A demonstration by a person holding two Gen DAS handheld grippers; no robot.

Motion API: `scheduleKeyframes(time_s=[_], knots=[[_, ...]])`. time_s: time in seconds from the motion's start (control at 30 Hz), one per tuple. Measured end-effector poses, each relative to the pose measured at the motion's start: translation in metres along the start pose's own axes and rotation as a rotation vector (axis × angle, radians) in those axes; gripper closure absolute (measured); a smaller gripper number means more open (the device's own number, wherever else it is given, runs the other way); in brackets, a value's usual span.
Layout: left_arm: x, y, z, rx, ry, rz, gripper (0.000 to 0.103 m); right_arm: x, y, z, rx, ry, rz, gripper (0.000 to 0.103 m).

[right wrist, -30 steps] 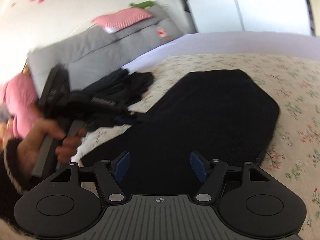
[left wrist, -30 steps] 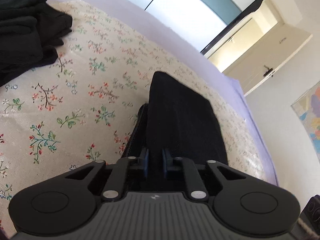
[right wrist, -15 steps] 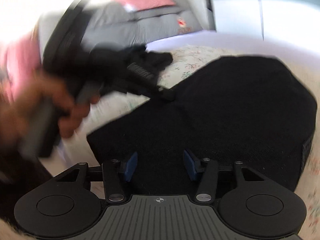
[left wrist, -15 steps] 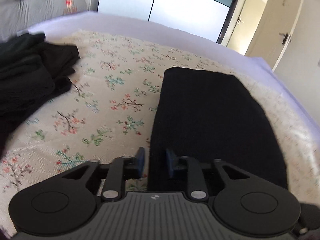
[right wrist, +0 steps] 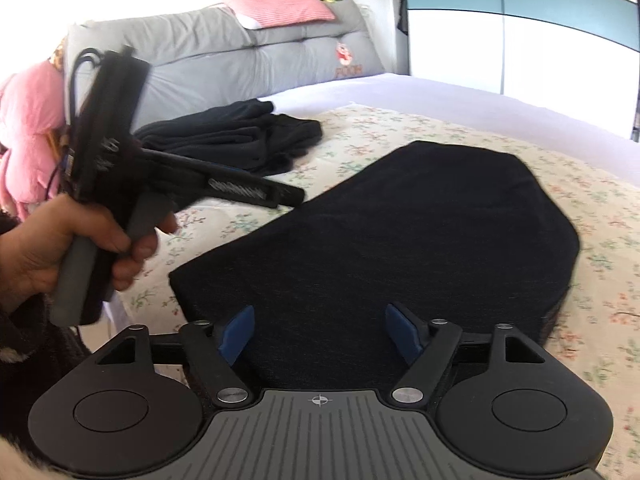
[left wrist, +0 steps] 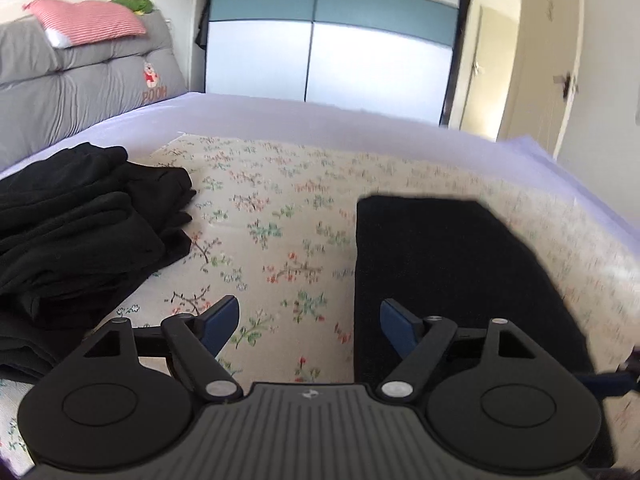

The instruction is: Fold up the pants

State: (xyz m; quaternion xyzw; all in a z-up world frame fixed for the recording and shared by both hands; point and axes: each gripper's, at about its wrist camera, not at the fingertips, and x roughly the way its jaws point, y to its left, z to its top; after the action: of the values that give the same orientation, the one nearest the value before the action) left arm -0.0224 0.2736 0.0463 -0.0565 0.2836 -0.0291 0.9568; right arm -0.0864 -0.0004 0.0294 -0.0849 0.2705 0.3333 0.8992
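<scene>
Lay flat on the floral bedspread [left wrist: 280,216]: folded pants [right wrist: 400,240], dark navy, of dense matte knit, pressed into a smooth slab with straight sides and clipped far corners. Well apart from the pants, toward the grey tufted headboard [right wrist: 248,60]: a rumpled heap of black clothes [left wrist: 80,232], soft and creased. Bedspread cream, printed with small red and green sprigs, over a lilac sheet [left wrist: 320,120]. Left hand-held gripper [left wrist: 310,320] tilted downward, jaws spreading to their widest, blue pads [left wrist: 222,320] clear of cloth, one over the bedspread, the other over the pants' near edge. Right hand-held gripper [right wrist: 318,334] likewise pitched down over the pants' near end, jaws opening, pads [right wrist: 402,332] not pressing the fabric. Left hand [right wrist: 60,252] wrapped round its grey handle, beside the pants' left edge.
</scene>
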Motion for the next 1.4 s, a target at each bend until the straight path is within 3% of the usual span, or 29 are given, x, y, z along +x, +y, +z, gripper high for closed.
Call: scheduleKeyframes(time_s=[0.13,0.23,0.37,0.43,0.5,0.6,0.67,0.73,0.8,0.93,1.1,1.4], knots=[[-0.014,0.009,0.006,-0.078,-0.028,-0.164,0.000,-0.005,-0.009,0.003,0.027,-0.026,-0.039,0.024],[-0.021,0.009,0.006,-0.066,-0.011,-0.331,0.001,-0.004,-0.020,0.002,0.053,-0.028,-0.083,0.024],[-0.013,0.005,-0.004,-0.020,0.122,-0.527,0.012,-0.004,-0.039,-0.002,0.107,-0.015,-0.117,0.024],[0.000,0.003,-0.015,-0.001,0.260,-0.549,0.012,-0.002,-0.047,-0.002,0.125,-0.015,-0.124,0.024],[0.010,0.001,-0.026,0.051,0.356,-0.526,0.014,-0.003,-0.053,-0.002,0.136,-0.016,-0.136,0.024],[-0.001,-0.004,-0.032,0.243,0.377,-0.516,0.016,-0.006,-0.065,-0.003,0.152,-0.012,-0.155,0.024],[-0.009,0.002,-0.034,0.314,0.363,-0.519,0.016,-0.010,-0.075,-0.004,0.177,-0.013,-0.115,0.025],[-0.011,0.017,-0.031,0.273,0.348,-0.528,0.014,-0.013,-0.083,-0.004,0.195,-0.012,-0.086,0.025],[-0.010,0.037,-0.027,0.191,0.307,-0.485,0.000,-0.017,-0.090,-0.003,0.205,-0.013,-0.128,0.014],[0.004,0.069,-0.016,-0.071,0.268,-0.459,0.000,-0.023,-0.116,-0.003,0.285,-0.022,-0.127,0.013],[0.042,0.086,-0.010,-0.299,0.333,-0.508,0.000,-0.016,-0.157,-0.011,0.522,-0.019,-0.038,0.008],[0.099,0.084,-0.029,-0.475,0.499,-0.598,0.000,0.024,-0.215,-0.045,0.948,0.033,0.237,0.008]])
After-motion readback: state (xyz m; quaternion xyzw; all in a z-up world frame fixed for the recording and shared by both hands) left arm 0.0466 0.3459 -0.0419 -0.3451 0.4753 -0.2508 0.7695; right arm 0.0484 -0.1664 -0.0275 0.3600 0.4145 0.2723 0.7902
